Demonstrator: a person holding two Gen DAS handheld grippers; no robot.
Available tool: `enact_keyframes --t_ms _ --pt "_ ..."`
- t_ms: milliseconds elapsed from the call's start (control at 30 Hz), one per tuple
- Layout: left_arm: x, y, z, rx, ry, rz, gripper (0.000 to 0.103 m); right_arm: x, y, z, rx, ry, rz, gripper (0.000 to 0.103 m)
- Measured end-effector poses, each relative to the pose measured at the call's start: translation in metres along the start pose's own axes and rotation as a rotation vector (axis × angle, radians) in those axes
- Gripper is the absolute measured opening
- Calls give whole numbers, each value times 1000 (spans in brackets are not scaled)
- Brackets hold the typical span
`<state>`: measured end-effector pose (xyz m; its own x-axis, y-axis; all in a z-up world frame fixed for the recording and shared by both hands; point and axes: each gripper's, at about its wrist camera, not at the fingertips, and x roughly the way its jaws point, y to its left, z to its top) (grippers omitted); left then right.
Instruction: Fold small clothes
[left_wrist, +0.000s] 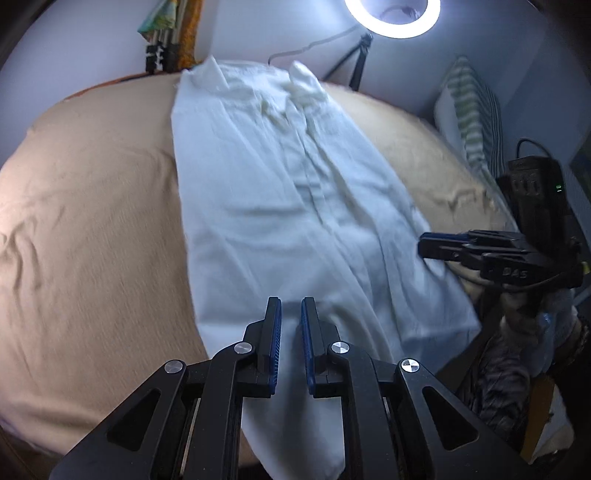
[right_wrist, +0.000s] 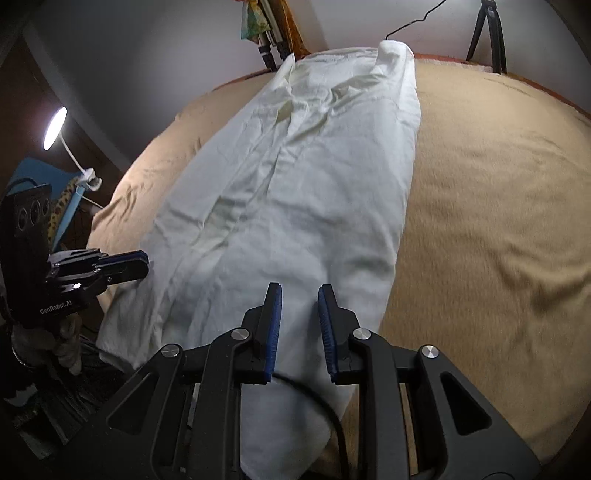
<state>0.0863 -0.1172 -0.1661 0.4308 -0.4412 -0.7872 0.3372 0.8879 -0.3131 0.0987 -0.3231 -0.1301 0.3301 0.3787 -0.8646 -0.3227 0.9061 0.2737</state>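
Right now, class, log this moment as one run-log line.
garment: long white cotton garment flat on tan blanket | left hand-held gripper: open above near hem | right hand-held gripper: open above hem

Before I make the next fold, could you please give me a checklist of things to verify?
1. White shirt lies lengthwise as a narrow strip on the tan blanket: ok.
2. Cloth is smooth: not ok, there are creases around the collar and down the middle.
3. Left claw is at the near end of the shirt with a narrow gap between its pads: ok. Whether it has pinched any cloth: cannot tell.
4. Right claw is open and empty above the near end: ok.
5. Near hem lies flat: cannot tell, both claws hide it.
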Motion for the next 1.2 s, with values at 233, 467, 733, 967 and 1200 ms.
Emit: enact_keyframes --t_ms 233,467,733,967,1200 --pt "-21 -1 -30 -42 -52 -34 10 -44 -4 -58 52 45 -25 22" --pt "-53 29 -42 -226 -142 -33 58 -74 -30 -73 259 -31 78 54" --pt "-33 39 -49 -287 -66 -98 58 -38 -2 -67 200 96 53 34" --pt "-32 31 -48 -277 -49 -143 37 -44 -1 -63 192 85 56 5" --pt "-30 33 -53 -287 -33 -145 37 -50 -11 -71 216 62 119 6"
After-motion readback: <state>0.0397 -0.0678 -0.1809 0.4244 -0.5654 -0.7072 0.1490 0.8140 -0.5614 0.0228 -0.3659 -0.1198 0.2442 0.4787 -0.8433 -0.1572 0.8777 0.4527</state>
